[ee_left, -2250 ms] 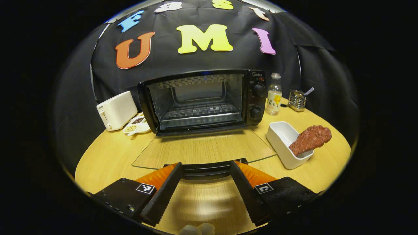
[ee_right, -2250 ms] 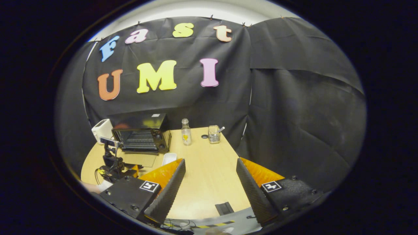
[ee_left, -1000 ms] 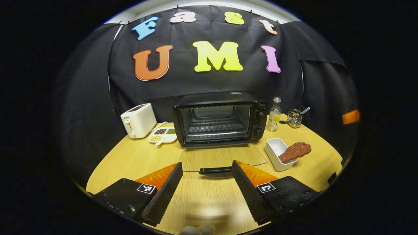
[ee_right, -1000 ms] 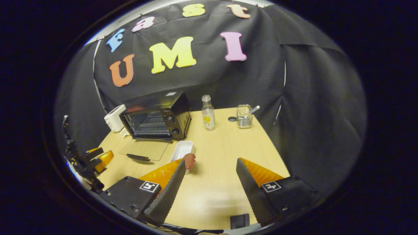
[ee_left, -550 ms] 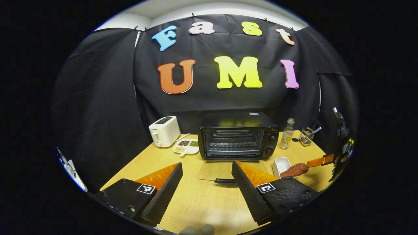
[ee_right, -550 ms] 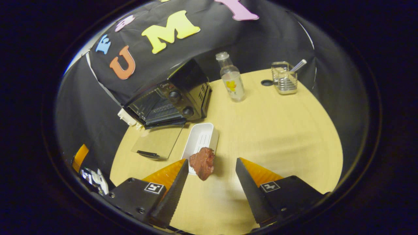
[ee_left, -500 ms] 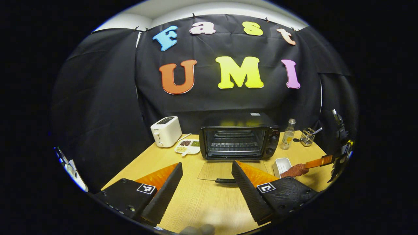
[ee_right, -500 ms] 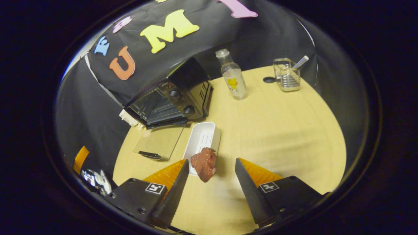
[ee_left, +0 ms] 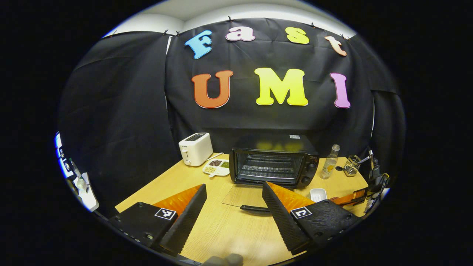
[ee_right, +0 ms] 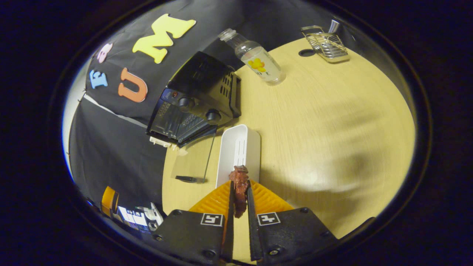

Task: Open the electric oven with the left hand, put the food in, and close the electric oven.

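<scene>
R tool (ee_right: 239, 192) clamped on brown meat piece (ee_right: 240, 184) over white tray (ee_right: 238, 147). L tool (ee_left: 233, 205) wide open, empty, above tabletop (ee_left: 229, 229). Oven (ee_left: 273, 162) door down; brand text illegible.

You get no readable text: bottle (ee_right: 255, 61) label and oven (ee_left: 273, 164) sticker too blurred, finger markers are just patterns.

Black gripper (ee_right: 239, 192) housings with screws; 2 square tags.

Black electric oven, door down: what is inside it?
Inside the black electric oven, the left gripper view shows a bare wire rack with no food; the corners are too dark to tell.
</scene>
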The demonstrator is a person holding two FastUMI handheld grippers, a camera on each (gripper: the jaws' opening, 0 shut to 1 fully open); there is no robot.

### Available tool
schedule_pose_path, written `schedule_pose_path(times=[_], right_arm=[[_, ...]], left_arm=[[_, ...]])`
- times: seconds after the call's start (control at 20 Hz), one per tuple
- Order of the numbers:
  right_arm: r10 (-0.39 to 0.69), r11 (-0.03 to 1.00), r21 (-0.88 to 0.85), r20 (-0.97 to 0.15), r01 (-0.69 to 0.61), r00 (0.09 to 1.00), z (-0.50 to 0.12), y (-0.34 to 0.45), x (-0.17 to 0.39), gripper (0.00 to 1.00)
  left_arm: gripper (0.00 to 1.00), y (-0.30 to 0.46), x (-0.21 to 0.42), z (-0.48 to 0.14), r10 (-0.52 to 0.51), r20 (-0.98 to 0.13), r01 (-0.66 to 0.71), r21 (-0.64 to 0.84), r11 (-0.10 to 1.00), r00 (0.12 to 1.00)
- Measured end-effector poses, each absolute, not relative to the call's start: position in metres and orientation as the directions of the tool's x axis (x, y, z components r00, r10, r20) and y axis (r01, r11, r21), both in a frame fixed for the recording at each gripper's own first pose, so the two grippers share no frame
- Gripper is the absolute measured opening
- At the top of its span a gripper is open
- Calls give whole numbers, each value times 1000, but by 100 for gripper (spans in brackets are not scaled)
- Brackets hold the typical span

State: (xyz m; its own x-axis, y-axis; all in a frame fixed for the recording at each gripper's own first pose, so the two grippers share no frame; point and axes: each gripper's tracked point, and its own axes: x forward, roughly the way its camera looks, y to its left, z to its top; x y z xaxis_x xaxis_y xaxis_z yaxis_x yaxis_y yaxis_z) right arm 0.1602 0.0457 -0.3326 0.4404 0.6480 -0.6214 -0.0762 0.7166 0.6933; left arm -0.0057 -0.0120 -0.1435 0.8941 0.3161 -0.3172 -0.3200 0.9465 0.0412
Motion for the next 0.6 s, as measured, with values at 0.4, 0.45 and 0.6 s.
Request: schedule_pose_path(times=[0.4,0.45,0.6], right_arm=[[677,677,728,-562,-105,475,-291,47,169,15],[685,670,732,-546,-123,483,-282,52,168,15],[688,666,728,-514,-164,513,-254,70,167,11]], left_arm=[[96,-6,-9,-135,319,-309,-317,59,947,896],[97,-5,-6,-135,310,-308,-309,56,950,899],[97,-6,-1,-132,262,-307,-263,37,964,915]])
